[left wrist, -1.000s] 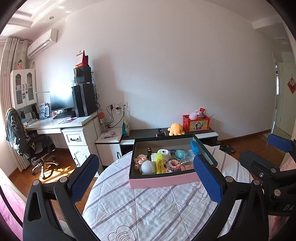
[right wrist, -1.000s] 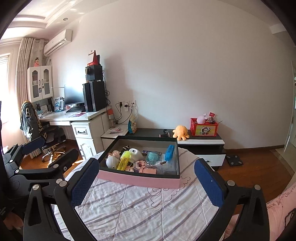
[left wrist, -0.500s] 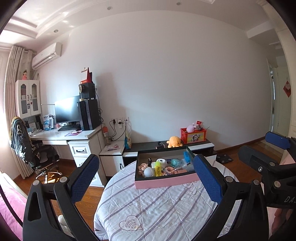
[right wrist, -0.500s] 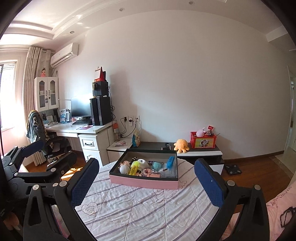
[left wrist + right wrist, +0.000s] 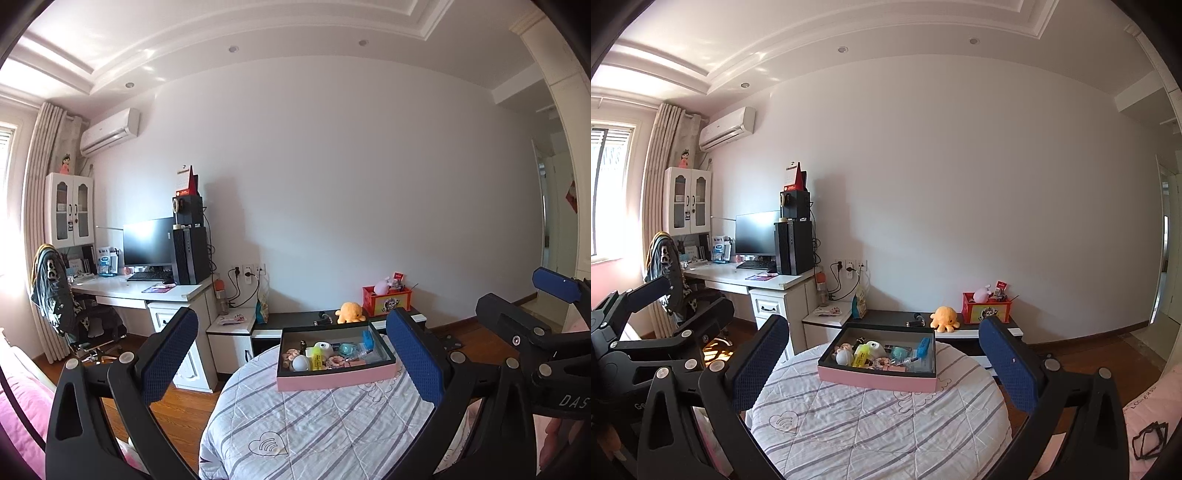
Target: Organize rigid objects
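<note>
While both grippers [image 5: 291, 363] [image 5: 884, 363] gape empty, pink box [image 5: 875, 382] holds egg [image 5: 844, 357], yellow bottle [image 5: 861, 356], trinkets.

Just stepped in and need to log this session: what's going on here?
A person holds a handheld gripper in each hand, both aimed at a round table covered with a striped quilt. On it sits a pink box filled with small objects, among them a yellow bottle and a white ball. The left gripper and right gripper are open, hold nothing and are well short of the box.
</note>
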Demonstrator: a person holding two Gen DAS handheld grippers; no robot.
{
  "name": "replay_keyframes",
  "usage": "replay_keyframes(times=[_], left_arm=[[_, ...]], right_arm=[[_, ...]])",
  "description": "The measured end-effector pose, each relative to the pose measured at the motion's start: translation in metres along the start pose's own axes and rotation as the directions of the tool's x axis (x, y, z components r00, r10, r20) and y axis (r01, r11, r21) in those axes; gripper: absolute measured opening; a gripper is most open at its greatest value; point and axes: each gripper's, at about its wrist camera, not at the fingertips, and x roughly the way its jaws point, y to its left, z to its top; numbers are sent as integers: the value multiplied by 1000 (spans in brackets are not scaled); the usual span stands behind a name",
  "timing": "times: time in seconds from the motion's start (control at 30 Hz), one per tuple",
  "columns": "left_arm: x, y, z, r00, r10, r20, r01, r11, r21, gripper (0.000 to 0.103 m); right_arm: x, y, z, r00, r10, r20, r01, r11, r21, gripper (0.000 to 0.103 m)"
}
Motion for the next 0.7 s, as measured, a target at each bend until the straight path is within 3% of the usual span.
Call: replay_keyframes(times=[0.7], left_arm=[[-18,2,5,999,20,35,-20,1000,-12,103]], right_arm=[[-17,13,1,1000,4,23,-4,1000,-16,103]])
